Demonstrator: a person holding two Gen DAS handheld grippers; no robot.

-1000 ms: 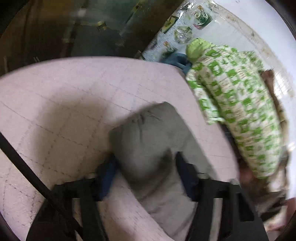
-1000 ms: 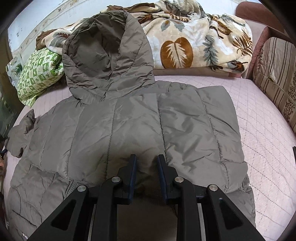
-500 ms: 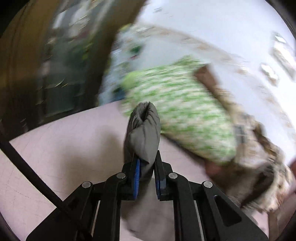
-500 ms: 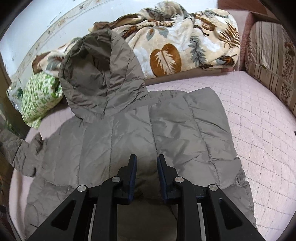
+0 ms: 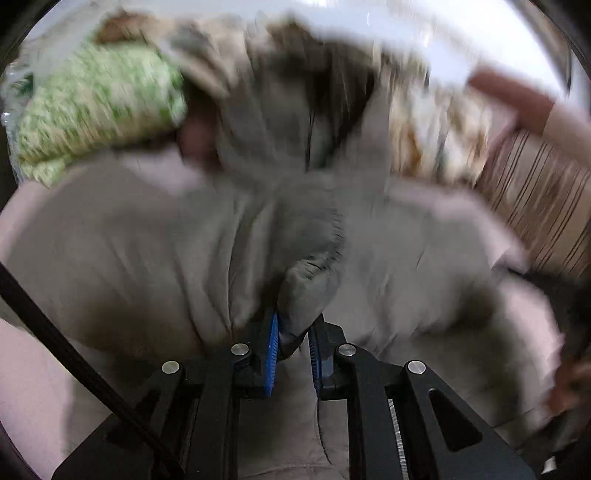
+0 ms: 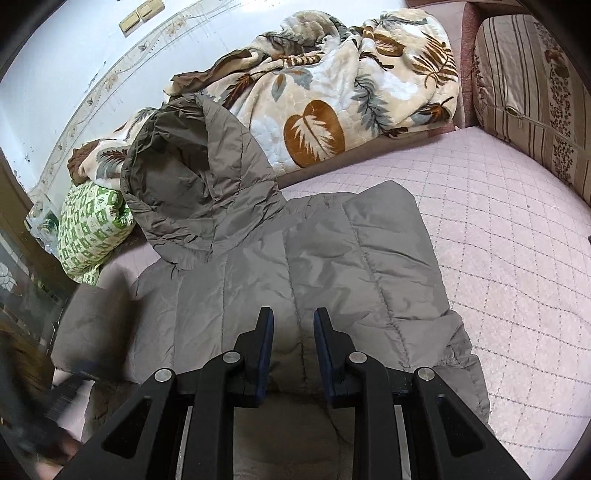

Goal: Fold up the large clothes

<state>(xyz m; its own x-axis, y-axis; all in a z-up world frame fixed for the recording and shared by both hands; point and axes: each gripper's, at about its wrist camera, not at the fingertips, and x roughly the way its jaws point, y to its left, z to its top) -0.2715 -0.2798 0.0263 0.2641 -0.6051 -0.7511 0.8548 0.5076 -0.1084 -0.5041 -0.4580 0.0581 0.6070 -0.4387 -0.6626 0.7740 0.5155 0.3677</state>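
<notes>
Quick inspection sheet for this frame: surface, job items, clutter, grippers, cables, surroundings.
Surface: pink quilted bed cover.
Job's things: grey hooded puffer jacket spread flat, hood towards the wall.
Clutter: leaf-print blanket, green patterned pillow, striped cushion.
Grippers: left gripper shut on jacket sleeve cuff; right gripper over the jacket, a gap between its fingers, grip unclear.
Cables: black cable beside the left gripper.
Surroundings: white wall, switch plates.

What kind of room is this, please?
Most likely a bedroom: a puffy grey hooded jacket lies spread on a pink quilted bed cover, with a leaf-patterned blanket bunched against the wall and a striped cushion at the side.
</notes>
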